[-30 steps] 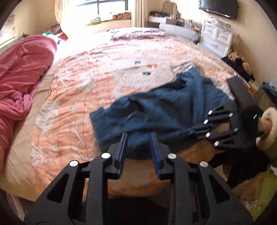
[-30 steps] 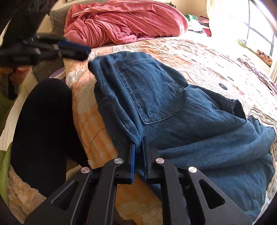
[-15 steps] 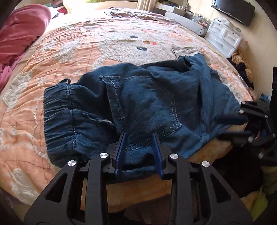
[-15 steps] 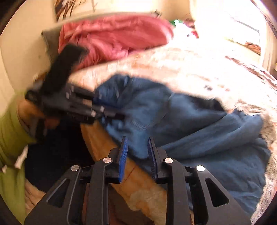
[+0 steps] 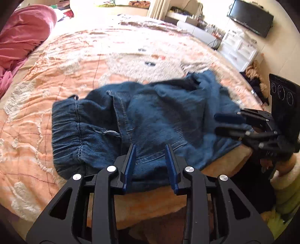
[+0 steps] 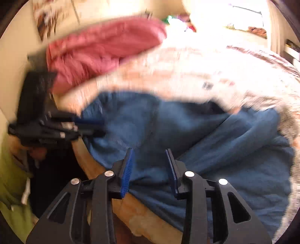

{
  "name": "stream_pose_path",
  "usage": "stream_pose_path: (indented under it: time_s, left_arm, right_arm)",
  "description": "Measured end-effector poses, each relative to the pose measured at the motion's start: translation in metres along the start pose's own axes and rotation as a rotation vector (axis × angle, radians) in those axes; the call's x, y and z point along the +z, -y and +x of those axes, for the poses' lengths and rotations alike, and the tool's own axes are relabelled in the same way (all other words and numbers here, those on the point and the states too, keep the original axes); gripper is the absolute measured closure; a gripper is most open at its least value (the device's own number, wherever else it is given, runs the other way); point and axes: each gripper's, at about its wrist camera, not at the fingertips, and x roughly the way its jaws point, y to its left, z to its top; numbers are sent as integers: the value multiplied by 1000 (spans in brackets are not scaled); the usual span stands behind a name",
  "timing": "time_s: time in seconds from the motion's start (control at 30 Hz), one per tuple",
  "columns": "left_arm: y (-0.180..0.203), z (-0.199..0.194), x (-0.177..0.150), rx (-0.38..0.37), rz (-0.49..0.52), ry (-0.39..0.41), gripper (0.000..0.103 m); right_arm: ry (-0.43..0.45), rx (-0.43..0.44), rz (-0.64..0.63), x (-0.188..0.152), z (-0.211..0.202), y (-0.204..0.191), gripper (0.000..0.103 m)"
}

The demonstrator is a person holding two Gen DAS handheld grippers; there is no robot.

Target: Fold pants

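Observation:
Dark blue denim pants [image 5: 150, 123] lie crumpled near the front edge of the bed, elastic waistband to the left; they also show, blurred, in the right wrist view [image 6: 196, 138]. My left gripper [image 5: 150, 150] is open, its fingers just above the pants' near edge, holding nothing. My right gripper [image 6: 149, 153] is open and empty over the pants' near edge. Each gripper shows in the other's view: the right [image 5: 226, 123] at the pants' right side, the left [image 6: 90, 124] at their left end.
The bed has an orange and white patterned quilt [image 5: 56, 75]. A pink blanket [image 5: 22, 35] is heaped at the left. White drawers [image 5: 241, 50] and a wall TV [image 5: 251, 17] stand at the right. The person's dark legs [image 5: 249, 180] are at the bed's front edge.
My right gripper has let go of the pants' edge, opened wide and swung left. My left gripper stayed open and came in close over the pants, which now lie flatter.

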Motion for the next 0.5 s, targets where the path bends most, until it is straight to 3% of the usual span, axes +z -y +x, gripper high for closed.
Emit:
stream_pose_path:
  time_s: [0.03, 0.13, 0.27, 0.5]
  left_arm:
    - [4, -7, 2, -9, 4, 16, 72]
    - [26, -20, 13, -41, 53, 53, 69]
    - [59, -12, 29, -117, 124, 57, 65]
    - [101, 55, 56, -235, 165, -95, 65]
  right_arm:
    - [30, -21, 14, 3, -10, 5, 52]
    - [94, -86, 67, 10, -37, 31, 50]
    - [96, -171, 156, 16, -54, 64, 44]
    - [86, -225, 199, 32, -56, 96, 35]
